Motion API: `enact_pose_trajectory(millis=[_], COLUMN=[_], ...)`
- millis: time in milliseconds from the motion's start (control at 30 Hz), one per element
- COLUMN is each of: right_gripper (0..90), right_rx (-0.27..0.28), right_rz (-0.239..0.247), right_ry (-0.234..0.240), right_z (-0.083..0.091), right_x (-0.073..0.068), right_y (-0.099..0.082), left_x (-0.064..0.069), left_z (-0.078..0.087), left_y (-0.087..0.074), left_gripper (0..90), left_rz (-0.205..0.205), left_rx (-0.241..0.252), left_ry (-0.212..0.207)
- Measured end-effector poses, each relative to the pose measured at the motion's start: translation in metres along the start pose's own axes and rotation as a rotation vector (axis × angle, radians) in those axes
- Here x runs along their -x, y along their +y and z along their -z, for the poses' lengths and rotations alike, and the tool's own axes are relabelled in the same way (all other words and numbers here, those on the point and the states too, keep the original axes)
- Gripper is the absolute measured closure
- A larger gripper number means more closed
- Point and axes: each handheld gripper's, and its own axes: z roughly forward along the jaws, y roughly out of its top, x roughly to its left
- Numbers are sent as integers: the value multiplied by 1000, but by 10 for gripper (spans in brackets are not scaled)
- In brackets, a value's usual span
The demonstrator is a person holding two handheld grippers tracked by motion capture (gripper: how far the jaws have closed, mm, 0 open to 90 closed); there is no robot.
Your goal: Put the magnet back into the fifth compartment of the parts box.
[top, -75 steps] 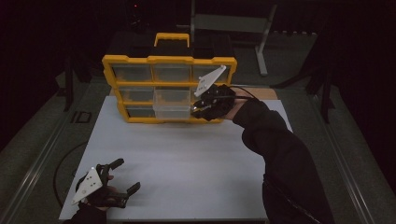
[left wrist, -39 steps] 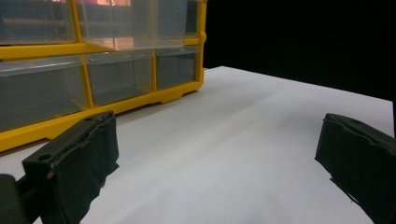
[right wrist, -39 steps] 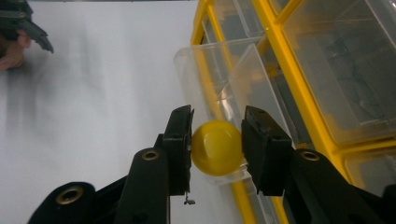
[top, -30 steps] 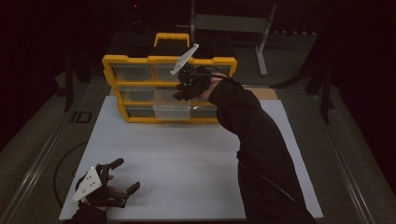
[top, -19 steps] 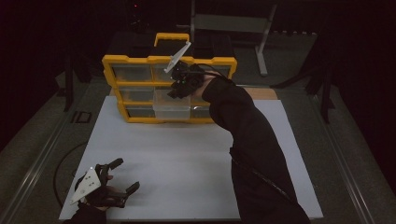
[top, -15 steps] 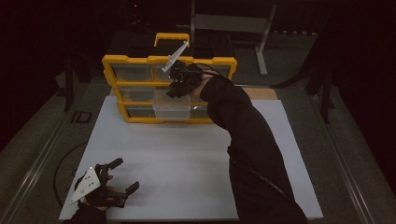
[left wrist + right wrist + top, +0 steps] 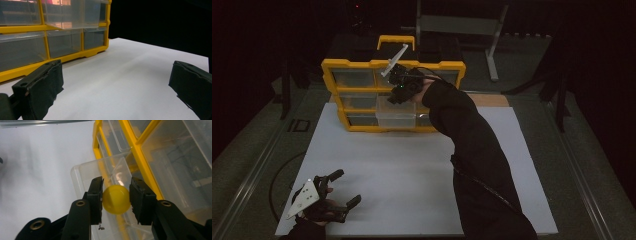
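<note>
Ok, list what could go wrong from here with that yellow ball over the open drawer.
1. The right tool pinches the yellow ball only at its round sides; a smooth ball could squirt out before it is over the drawer.
2. The pulled-out clear drawer is a narrow target with a divider; released off-centre, the ball might strike the rim and bounce onto the white table.
3. The forearm reaches close over the yellow organizer; a nudge could shift it.

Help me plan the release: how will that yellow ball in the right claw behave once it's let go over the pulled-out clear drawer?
The yellow ball is round and glossy, so it will probably roll or bounce inside the open drawer. Only two flat pads pinch its sides in the right claw, so it could slip. It looks light for its size.
</note>
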Motion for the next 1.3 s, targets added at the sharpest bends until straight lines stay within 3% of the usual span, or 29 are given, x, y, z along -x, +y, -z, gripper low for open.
enact_pose_trajectory(millis=[300,500,600,867,1033,1300], right_gripper=[635,621,567,245,133,91], right_rx=[-6,23,28,38,70,57], right_rz=[-8,-26,-24,-48,-74,-97], right_ry=[-9,-17,-3,37,45,41], right_z=[-4,-2,-2,3,9,10], right_x=[-2,-1,-2,-7,-10,-14], right_y=[-1,-1,-1,-3,-6,-19], left_x=[0,0,0,0,0,0], left_z=[0,0,0,0,0,0], left_y=[0,0,0,0,0,-1], left_gripper=[1,1,1,1,1,1], left_rz=[3,3,4,5,4,4], left_rx=[-2,-1,-1,-2,-2,-5], left_ry=[-2,-2,-3,-4,-2,0])
